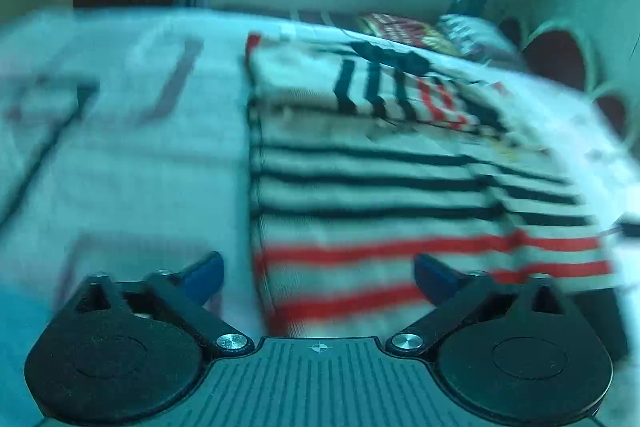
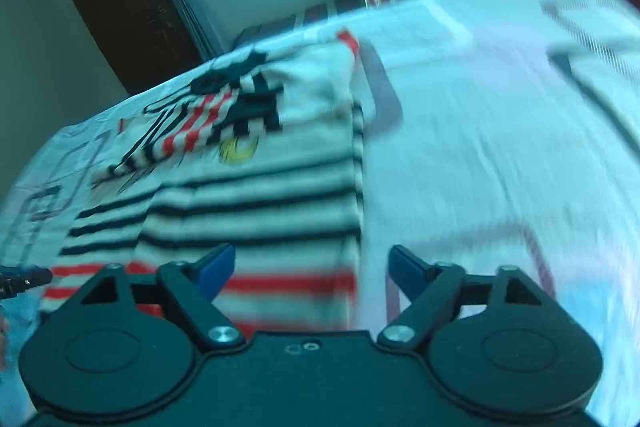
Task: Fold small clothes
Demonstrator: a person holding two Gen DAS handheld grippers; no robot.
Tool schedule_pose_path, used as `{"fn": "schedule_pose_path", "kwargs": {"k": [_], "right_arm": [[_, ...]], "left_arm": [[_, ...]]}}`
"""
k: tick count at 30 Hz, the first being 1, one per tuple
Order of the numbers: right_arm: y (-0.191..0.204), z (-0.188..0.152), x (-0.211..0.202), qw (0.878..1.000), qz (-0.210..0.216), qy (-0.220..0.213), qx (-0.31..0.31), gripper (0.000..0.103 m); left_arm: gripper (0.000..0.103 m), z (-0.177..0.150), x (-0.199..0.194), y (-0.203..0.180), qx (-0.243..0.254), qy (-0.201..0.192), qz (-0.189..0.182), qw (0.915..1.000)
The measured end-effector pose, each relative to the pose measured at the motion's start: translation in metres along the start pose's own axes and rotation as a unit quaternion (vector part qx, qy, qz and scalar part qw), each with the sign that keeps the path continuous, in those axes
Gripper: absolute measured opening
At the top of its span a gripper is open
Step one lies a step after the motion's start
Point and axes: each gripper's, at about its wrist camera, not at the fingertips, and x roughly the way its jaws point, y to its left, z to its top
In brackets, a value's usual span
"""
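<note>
Striped garment [image 1: 360,195] lies flat on the bed [image 1: 132,163], white with black bands across the middle, red bands at the near hem and a dark print near the far end. In the left wrist view its straight left edge runs away from the camera, with bare sheet open beyond it. In the right wrist view its right edge [image 2: 358,187] does the same, and wide bare sheet spreads to the right. The left gripper [image 1: 318,273] hangs over the red hem, fingers apart, nothing between them. The right gripper [image 2: 312,267] straddles the right edge, fingers apart, gripping nothing. Both views are blurred
</note>
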Motion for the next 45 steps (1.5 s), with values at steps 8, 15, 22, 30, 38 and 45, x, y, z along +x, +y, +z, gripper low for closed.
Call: {"fn": "schedule_pose_path", "kwargs": {"k": [8, 15, 22, 30, 38, 45], "right_arm": [[-0.029, -0.065, -0.026, 0.989, 0.081, 0.039, 0.113, 0.055], [-0.037, -0.087, -0.025, 0.969, 0.142, 0.026, 0.202, 0.055], [-0.037, -0.092, -0.011, 0.958, 0.169, 0.039, 0.23, 0.029], [-0.022, -0.075, -0.046, 0.972, 0.165, -0.019, 0.168, 0.006], [-0.05, -0.098, -0.024, 0.97, 0.124, 0.005, 0.209, 0.004], [-0.031, -0.069, -0.045, 0.972, 0.14, -0.042, 0.181, 0.005]], "left_arm": [[0.064, -0.058, -0.027, 0.026, -0.104, 0.047, -0.107, 0.9877], [0.064, -0.072, -0.013, 0.037, -0.188, 0.045, -0.187, 0.9632], [0.051, -0.067, 0.007, 0.042, -0.231, 0.035, -0.214, 0.9486], [0.005, -0.064, -0.018, 0.038, -0.191, -0.006, -0.168, 0.967], [0.005, -0.082, -0.008, 0.058, -0.221, -0.006, -0.143, 0.9648], [0.005, -0.065, -0.022, 0.058, -0.242, -0.045, -0.172, 0.9538]]}}
